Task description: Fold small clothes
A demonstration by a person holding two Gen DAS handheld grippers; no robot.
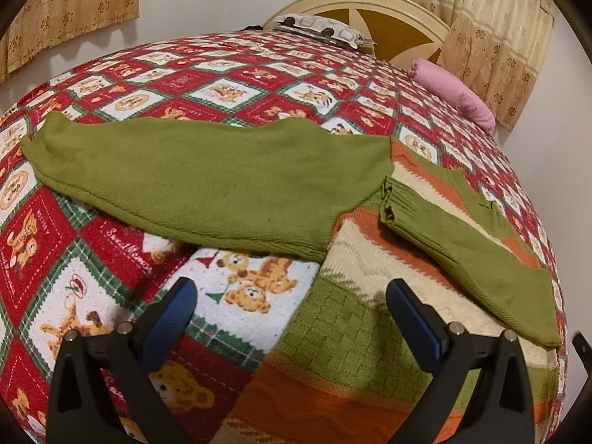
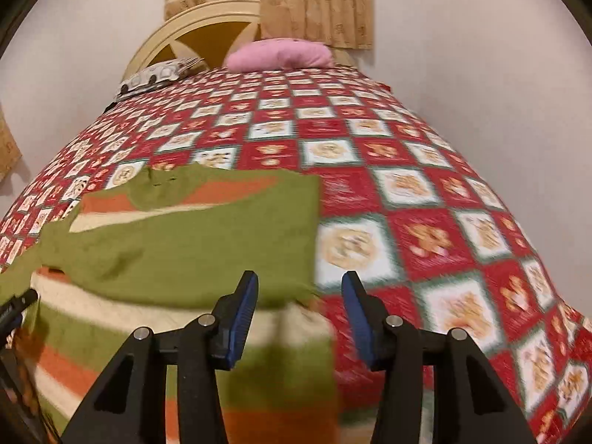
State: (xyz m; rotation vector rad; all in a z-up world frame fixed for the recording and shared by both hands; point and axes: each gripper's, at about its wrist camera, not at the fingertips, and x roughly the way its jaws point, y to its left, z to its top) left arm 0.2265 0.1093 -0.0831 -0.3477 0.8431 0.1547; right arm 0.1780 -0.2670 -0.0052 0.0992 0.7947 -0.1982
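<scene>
Your left gripper [image 1: 292,318] is hanging wide open, gripping nothing, over the striped green-orange-cream knit sweater [image 1: 355,347] lying lower right on the red teddy-print quilt [image 1: 122,244], its green sleeve [image 1: 207,181] stretching left; your right gripper [image 2: 299,307] is sitting half-open, empty, at the sweater's right edge

Green-orange-cream striped sweater [image 1: 370,318] flat on bed — one sleeve folded across.

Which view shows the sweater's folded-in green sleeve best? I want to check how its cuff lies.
The left wrist view: the folded-in sleeve is sharp there, its ribbed cuff lying on the sweater's striped body. The right wrist view shows that sleeve only motion-blurred, with no cuff detail.
</scene>
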